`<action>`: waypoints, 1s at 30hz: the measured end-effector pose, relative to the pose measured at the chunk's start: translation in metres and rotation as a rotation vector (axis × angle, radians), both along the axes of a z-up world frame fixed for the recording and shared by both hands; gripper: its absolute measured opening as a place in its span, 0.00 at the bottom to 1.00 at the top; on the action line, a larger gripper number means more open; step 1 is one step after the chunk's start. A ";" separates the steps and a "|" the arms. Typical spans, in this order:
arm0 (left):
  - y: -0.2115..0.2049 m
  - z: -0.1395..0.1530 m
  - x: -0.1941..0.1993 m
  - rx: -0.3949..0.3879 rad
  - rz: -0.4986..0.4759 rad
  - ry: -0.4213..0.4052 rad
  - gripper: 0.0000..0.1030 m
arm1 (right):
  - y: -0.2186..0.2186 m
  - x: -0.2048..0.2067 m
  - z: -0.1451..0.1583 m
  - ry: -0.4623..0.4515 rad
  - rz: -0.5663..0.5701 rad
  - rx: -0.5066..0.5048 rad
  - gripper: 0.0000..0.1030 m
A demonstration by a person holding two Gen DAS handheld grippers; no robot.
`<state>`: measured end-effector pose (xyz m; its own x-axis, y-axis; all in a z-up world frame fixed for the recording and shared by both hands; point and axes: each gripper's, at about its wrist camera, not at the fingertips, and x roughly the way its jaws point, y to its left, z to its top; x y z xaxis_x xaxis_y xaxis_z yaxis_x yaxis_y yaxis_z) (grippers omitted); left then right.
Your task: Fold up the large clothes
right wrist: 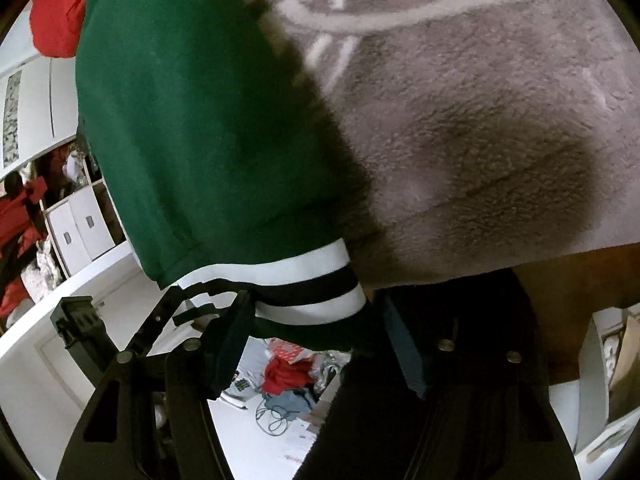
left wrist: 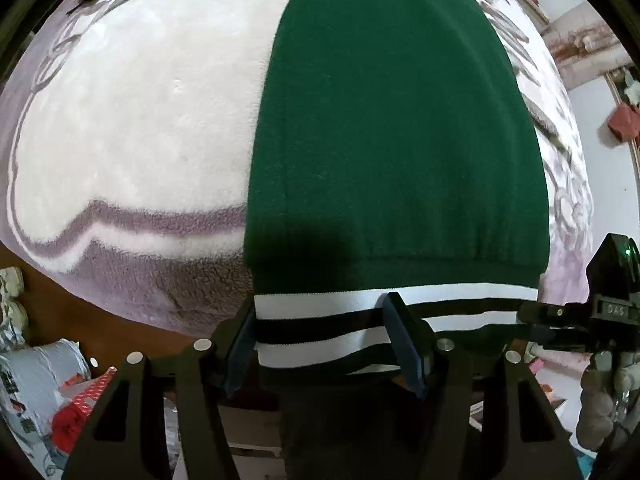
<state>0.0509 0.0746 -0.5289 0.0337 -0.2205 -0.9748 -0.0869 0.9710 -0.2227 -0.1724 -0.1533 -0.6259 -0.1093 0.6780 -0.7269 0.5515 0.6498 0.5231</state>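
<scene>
A dark green garment with a black-and-white striped hem band lies lengthwise on a fleece blanket. My left gripper stands wide open around the hem band at the bed's near edge, one finger on each side. In the right wrist view the same garment runs up the left, and my right gripper is open around the striped hem corner. The right gripper also shows at the right of the left wrist view.
The blanket is white with grey-purple patterns and hangs over the bed's near edge. Below the bed the floor holds bags and red items, cables and boxes. White cupboards and red clothes stand at the left.
</scene>
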 end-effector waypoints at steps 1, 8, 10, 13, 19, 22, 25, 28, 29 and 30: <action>-0.001 -0.001 -0.005 0.000 0.000 -0.003 0.57 | 0.004 0.001 0.001 -0.005 0.002 -0.001 0.61; 0.008 0.002 -0.017 0.033 -0.017 -0.040 0.36 | 0.015 0.011 0.005 -0.035 -0.001 -0.014 0.35; 0.005 0.003 -0.014 0.035 -0.016 -0.054 0.27 | 0.013 0.012 0.007 -0.052 0.005 -0.031 0.26; 0.007 0.005 -0.016 0.025 -0.018 -0.068 0.19 | 0.014 0.009 0.012 -0.071 -0.010 -0.044 0.19; 0.018 0.002 -0.019 0.003 -0.013 -0.064 0.14 | 0.017 0.007 0.021 -0.090 -0.038 -0.061 0.12; 0.036 -0.017 -0.021 -0.055 0.037 -0.013 0.14 | 0.021 0.009 0.020 -0.093 -0.026 -0.090 0.12; 0.047 -0.019 -0.023 -0.127 0.084 0.004 0.14 | 0.025 0.008 0.001 -0.049 -0.047 -0.078 0.12; 0.053 -0.004 -0.027 -0.179 0.069 -0.008 0.17 | 0.023 0.011 -0.002 -0.026 -0.048 -0.028 0.19; 0.059 -0.002 -0.029 -0.203 0.080 -0.007 0.19 | 0.021 0.012 0.002 -0.028 -0.043 -0.002 0.22; 0.064 -0.003 -0.030 -0.222 0.089 -0.002 0.23 | 0.018 0.011 0.006 -0.036 -0.038 0.014 0.32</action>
